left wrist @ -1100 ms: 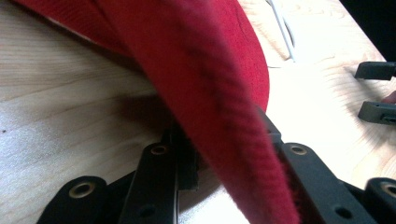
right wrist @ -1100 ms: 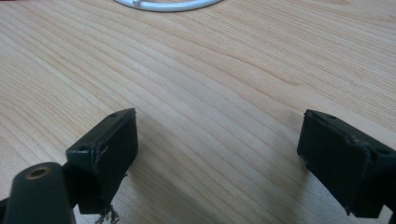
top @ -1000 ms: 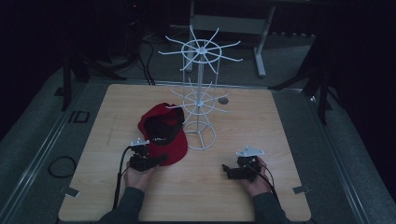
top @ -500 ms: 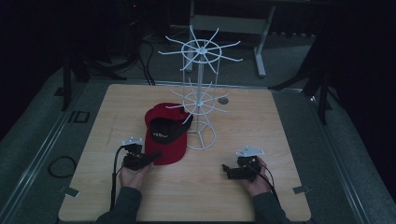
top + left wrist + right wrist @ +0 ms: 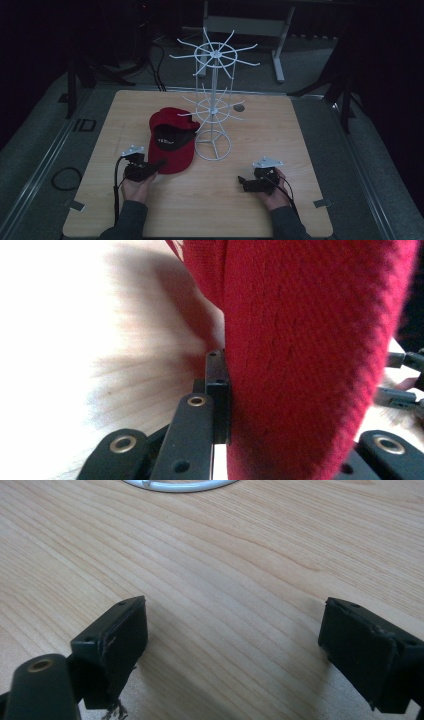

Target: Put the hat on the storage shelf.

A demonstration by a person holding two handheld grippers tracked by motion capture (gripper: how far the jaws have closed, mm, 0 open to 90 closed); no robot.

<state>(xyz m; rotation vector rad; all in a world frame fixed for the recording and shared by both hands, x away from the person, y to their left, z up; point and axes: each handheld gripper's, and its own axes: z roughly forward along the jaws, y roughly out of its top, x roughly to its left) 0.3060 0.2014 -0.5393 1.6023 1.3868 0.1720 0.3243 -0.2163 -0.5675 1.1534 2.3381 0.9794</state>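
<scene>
Red cap [image 5: 172, 141] clamped at its near edge by left gripper [image 5: 150, 169], right gripper [image 5: 245, 182] spread over bare table [image 5: 300, 145]

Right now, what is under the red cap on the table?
The red cap rests on the wooden table, its edge clamped in the left gripper. Anything beneath its crown is covered.

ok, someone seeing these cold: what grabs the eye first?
The red cap left of centre on the wooden table, its edge pinched in the left hand-held gripper. Next, the white wire display rack standing right beside it, spokes bare. The right hand-held gripper rests open, holding nothing, near the front right.
</scene>
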